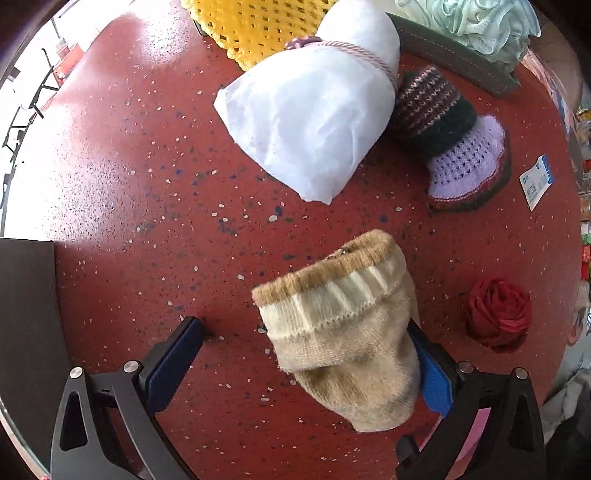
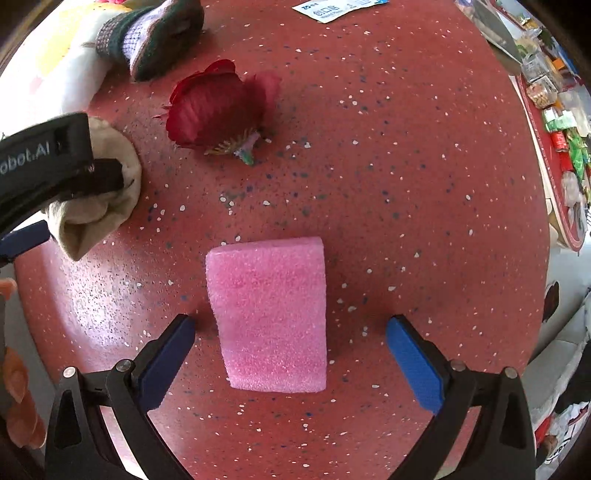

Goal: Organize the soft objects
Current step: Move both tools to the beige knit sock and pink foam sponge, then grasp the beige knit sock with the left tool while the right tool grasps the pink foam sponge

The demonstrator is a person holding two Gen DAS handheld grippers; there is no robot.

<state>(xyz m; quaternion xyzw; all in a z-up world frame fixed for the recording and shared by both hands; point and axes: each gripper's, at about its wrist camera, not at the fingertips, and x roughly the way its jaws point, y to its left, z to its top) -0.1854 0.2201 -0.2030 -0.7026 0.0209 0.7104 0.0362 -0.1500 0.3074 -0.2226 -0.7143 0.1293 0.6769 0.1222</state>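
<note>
A beige sock (image 1: 343,332) lies on the red speckled table (image 1: 147,184), between the fingers of my open left gripper (image 1: 306,354) and against its right finger. The sock and the left gripper's body also show at the left edge of the right wrist view (image 2: 99,199). A pink foam block (image 2: 271,314) lies between the fingers of my open right gripper (image 2: 291,354), touching neither. A red fabric rose (image 1: 498,314) (image 2: 218,107) lies to the right of the sock.
A white tied bundle (image 1: 314,118), a yellow crochet piece (image 1: 258,26), a striped knit hat (image 1: 454,133) and a grey basket (image 1: 458,62) holding pale green fabric sit at the back. A small white and blue packet (image 1: 535,181) lies at right. A dark object (image 1: 26,314) stands at left.
</note>
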